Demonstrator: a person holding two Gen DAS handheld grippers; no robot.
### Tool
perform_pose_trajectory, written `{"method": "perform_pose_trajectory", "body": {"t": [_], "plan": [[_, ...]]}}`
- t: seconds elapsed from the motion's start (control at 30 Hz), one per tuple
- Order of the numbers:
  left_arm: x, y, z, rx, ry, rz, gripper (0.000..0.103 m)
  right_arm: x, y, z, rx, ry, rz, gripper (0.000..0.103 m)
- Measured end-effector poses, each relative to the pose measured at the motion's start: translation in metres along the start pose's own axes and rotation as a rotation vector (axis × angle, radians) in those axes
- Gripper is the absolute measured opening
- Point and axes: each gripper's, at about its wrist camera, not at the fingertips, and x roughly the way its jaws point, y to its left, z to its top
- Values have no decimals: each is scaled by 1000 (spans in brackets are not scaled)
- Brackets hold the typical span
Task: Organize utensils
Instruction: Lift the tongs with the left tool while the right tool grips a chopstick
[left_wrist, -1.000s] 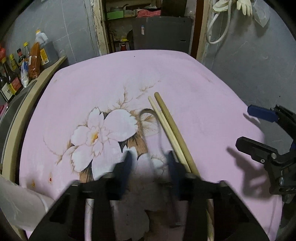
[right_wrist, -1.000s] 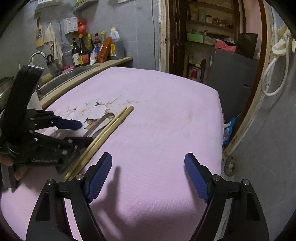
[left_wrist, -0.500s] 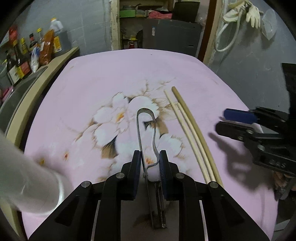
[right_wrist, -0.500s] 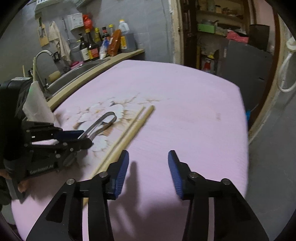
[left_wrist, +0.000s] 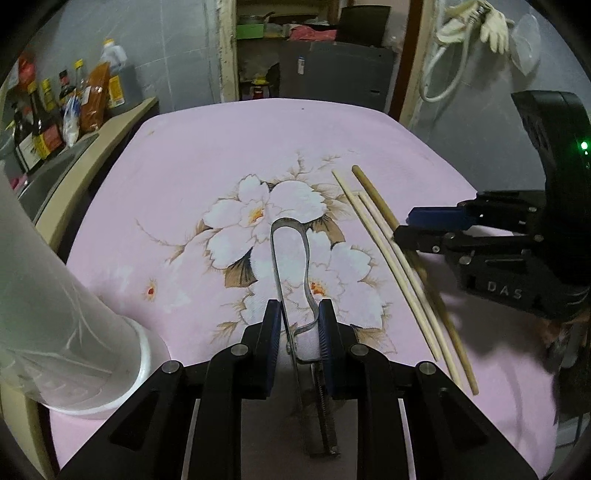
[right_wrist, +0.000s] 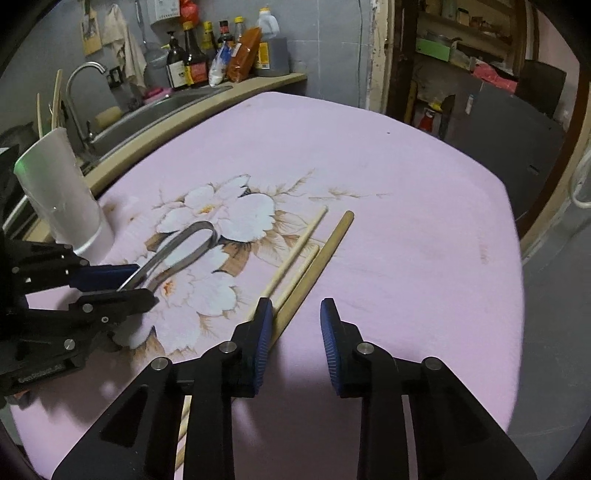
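While the left gripper (left_wrist: 300, 332) pinches the bent steel tongs (left_wrist: 291, 266) mid-table, the three pale wooden chopsticks (right_wrist: 310, 251) lie loose toward the right edge; the right gripper (right_wrist: 295, 328) is closing on nothing. White plastic cup (right_wrist: 61, 192) by the left edge looks unfilled, so barely started I'd say.

Tongs, sticks and cup on the tablecloth (left_wrist: 221, 147)
Tongs (left_wrist: 291, 266) at frame centre, three sticks (left_wrist: 388, 251) right of them, cup (left_wrist: 55, 295) lower left, bottles (left_wrist: 44, 118) upper left
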Motion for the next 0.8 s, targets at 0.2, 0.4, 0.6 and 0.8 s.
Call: {"method": "perform_pose_trajectory", "body": {"t": [0.2, 0.4, 0.6, 0.8], "plan": [[3, 4, 7, -27, 24, -49, 26, -5, -8, -5, 17, 11, -11, 21], [14, 0, 17, -18, 40, -11, 27, 9, -13, 7, 64, 39, -38, 22], [25, 5, 28, -42, 69, -6, 27, 21, -27, 20, 152, 51, -7, 24], [24, 13, 30, -104, 67, -26, 18, 22, -17, 22, 104, 63, -41, 25]]}}
